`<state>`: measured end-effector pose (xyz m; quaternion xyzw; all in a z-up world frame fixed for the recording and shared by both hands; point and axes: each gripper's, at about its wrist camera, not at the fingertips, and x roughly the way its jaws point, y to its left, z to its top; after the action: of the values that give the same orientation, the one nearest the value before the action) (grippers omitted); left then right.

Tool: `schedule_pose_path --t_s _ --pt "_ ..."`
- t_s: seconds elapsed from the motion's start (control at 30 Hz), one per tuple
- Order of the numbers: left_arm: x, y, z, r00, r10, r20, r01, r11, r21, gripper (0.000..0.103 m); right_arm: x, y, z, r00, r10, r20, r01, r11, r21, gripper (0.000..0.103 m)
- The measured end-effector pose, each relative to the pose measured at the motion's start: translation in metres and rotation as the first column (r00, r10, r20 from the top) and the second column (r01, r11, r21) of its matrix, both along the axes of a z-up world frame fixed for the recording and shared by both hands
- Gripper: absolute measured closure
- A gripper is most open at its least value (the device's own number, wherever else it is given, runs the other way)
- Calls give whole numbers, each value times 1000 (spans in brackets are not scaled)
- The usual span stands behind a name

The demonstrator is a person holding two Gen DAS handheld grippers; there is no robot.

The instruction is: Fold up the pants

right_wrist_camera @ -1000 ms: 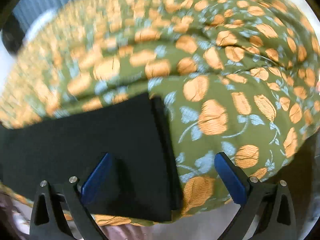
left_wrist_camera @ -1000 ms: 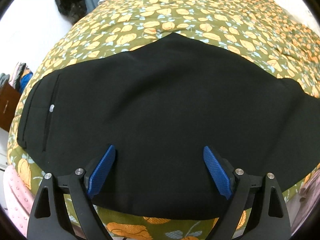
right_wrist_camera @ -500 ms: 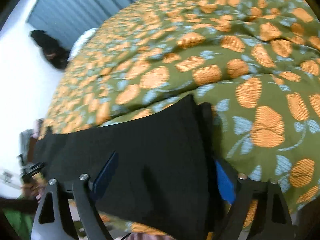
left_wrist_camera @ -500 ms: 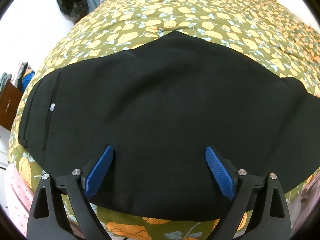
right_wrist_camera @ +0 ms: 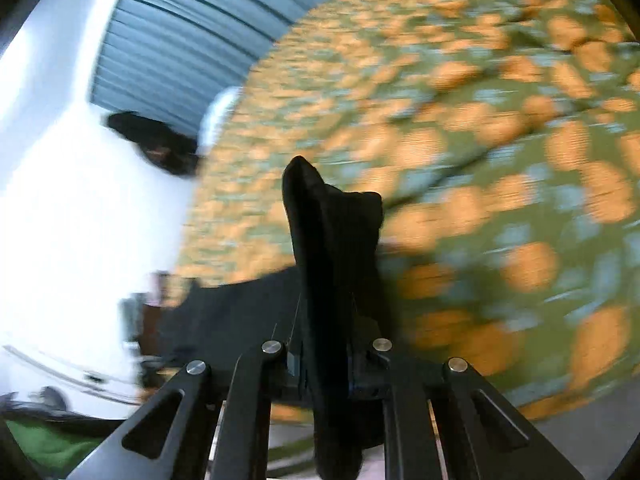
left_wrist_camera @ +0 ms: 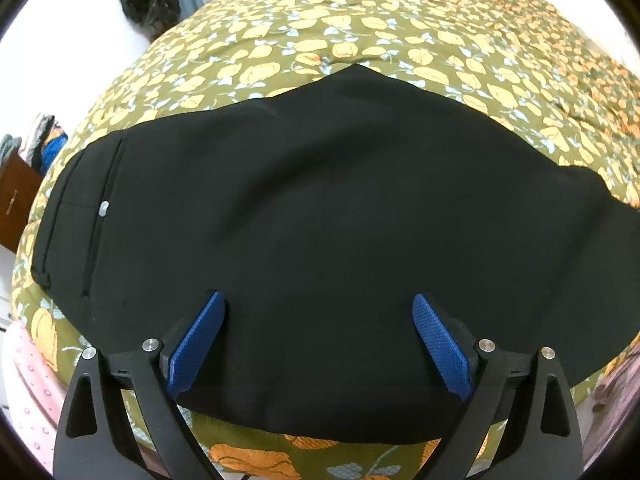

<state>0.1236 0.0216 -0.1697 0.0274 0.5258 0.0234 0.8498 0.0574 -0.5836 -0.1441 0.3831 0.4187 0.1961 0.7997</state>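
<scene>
Pants (left_wrist_camera: 320,208): black woven cloth, matt, smooth, with a small pale button (left_wrist_camera: 103,209) at left of frame. Bedspread (left_wrist_camera: 400,32): quilted cloth, olive with orange floral print, matt, slightly puckered. Left gripper (left_wrist_camera: 318,340): matt black plastic arms, bright metal pins, blue pads (left_wrist_camera: 438,350) with fine rough texture. Right gripper (right_wrist_camera: 326,360): same black plastic and metal pins, clamped on a bunched fold of the black cloth. Curtain (right_wrist_camera: 192,28), upper left: blurred, probably pleated fabric. Cabinet (left_wrist_camera: 14,196), left edge: dark brown wood.
</scene>
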Motion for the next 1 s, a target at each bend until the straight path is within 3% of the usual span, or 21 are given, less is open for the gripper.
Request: schedule_pose_path --t_s 0.13,0.17,0.27,0.33,0.4,0.47,0.5,0.6,0.67,0.73,0.8,0.87,1.0 --pt "-3 5 3 1000 3 10 -3 999 -41 7 19 102 20 988 120 101 -134 980 149 89" --pt "-3 8 4 1000 6 12 -6 999 -52 7 30 145 21 978 167 123 -187 967 175 89" --pt "-7 20 10 999 31 20 -29 995 -92 7 56 244 17 952 262 159 -291 935 202 89" --pt "-10 32 16 998 59 29 -55 991 -125 7 66 309 12 935 319 156 -341 929 141 89" --pt "-15 48 24 994 95 44 -87 982 -166 7 77 378 4 925 363 109 -365 931 3 76" --pt "-23 63 32 990 128 61 -113 973 -203 7 76 429 -3 906 421 37 -406 892 -201 18" --pt "-29 72 38 987 141 71 -122 967 -225 7 71 444 -2 897 440 26 -416 865 -279 14" --pt "-44 82 52 985 134 104 -98 949 -301 7 38 438 12 877 475 80 -410 824 -391 14" --pt "-51 75 59 988 89 129 -36 930 -366 8 17 417 21 885 452 114 -349 804 -481 11" --pt "-52 57 65 990 8 144 55 903 -426 9 4 392 22 905 405 128 -292 812 -505 6" --pt "-46 27 67 983 -106 152 164 879 -448 25 -13 356 22 937 327 122 -226 835 -501 6" --pt "-34 -2 61 971 -199 136 239 871 -429 36 -23 330 20 960 257 110 -171 851 -497 6" --pt "-14 -36 34 966 -251 53 253 894 -370 62 -42 293 17 987 112 113 -50 891 -451 6"
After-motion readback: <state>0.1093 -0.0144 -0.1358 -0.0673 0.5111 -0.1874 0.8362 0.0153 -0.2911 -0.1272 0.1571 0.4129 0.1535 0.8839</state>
